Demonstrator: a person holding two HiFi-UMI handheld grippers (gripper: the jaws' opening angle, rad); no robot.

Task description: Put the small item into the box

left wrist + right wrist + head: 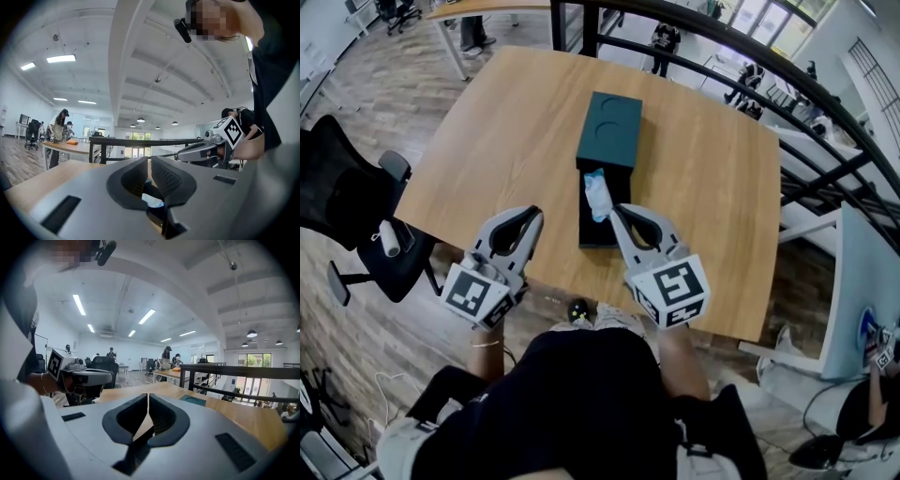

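Both grippers are empty here. The right gripper (620, 212) has its jaws pressed together on nothing, with its tip just beside the item (597, 194), over the desk's (487, 141) near edge. The left gripper (529, 216) is pinched closed too, nothing in it. It's parked off to the box's left, probably just keeping out of the way. The item, a pale crinkly packet, seems to lie in the open dark part of the box (598, 230), which runs from mid-desk toward the near edge. The green lid (610, 129) lies at the far end. Looks to me like the drop is done, so maybe only the lid is left.
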